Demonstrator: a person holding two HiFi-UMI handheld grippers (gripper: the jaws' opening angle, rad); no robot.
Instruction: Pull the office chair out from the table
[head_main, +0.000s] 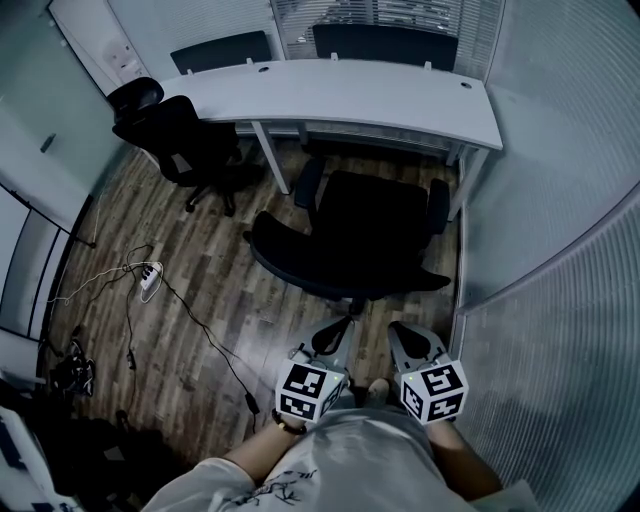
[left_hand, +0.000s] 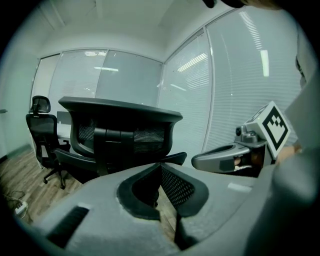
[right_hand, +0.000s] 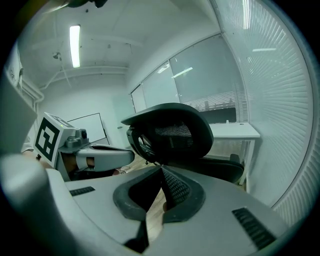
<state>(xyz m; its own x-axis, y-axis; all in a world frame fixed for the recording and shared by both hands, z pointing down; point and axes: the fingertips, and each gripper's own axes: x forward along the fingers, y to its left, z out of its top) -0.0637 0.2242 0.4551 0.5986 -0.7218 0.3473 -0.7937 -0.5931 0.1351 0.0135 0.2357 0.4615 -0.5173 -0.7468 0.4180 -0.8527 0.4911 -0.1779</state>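
Note:
The black office chair (head_main: 350, 235) stands on the wood floor a little out from the curved white table (head_main: 350, 95), its back turned toward me. My left gripper (head_main: 335, 335) and right gripper (head_main: 405, 335) sit side by side just behind the chair's back, apart from it. In the left gripper view the jaws (left_hand: 160, 165) meet at their tips with nothing between them, and the mesh back (left_hand: 122, 132) rises ahead. The right gripper (right_hand: 161, 167) is likewise shut on nothing, facing the headrest (right_hand: 172, 132).
A second black chair (head_main: 175, 140) stands at the table's left end. A white power strip (head_main: 150, 278) and loose cables lie on the floor at left. Glass walls with blinds (head_main: 560, 250) close in on the right, near the chair's armrest.

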